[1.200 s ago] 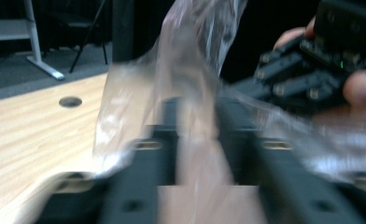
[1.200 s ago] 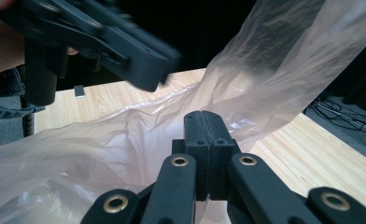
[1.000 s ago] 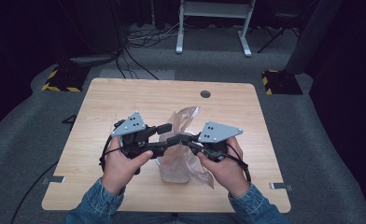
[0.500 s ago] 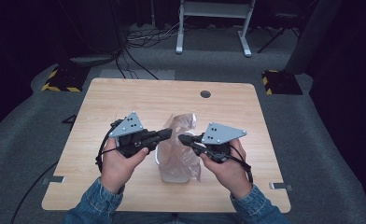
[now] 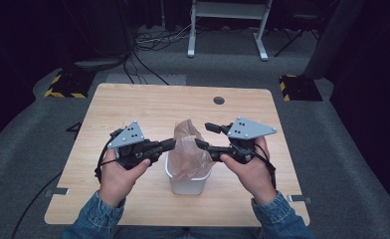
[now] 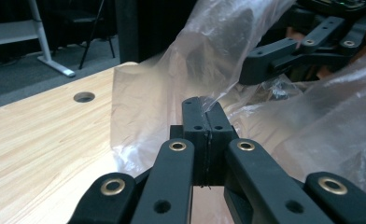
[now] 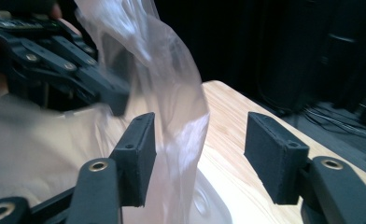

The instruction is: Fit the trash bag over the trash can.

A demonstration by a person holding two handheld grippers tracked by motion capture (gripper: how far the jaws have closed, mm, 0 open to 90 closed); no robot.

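Both forearms reach in level over the worktop [image 5: 133,107]. The left gripper [image 5: 169,145] points right, clamped tight on the clear plastic bag [image 5: 189,149] that stands in the white bin [image 5: 187,184]. The right gripper [image 5: 205,135] points left, its jaws just opened, straddling the bag's edge without pinching it

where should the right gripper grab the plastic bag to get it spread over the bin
Grip the loose top edge of the plastic bag on its right side, opposite the left gripper, which is shut on the left edge. The right gripper has just been opening, film hanging between its pads but unpinched. Come in level from the right, above the rim of the white bin, where the film stands free.
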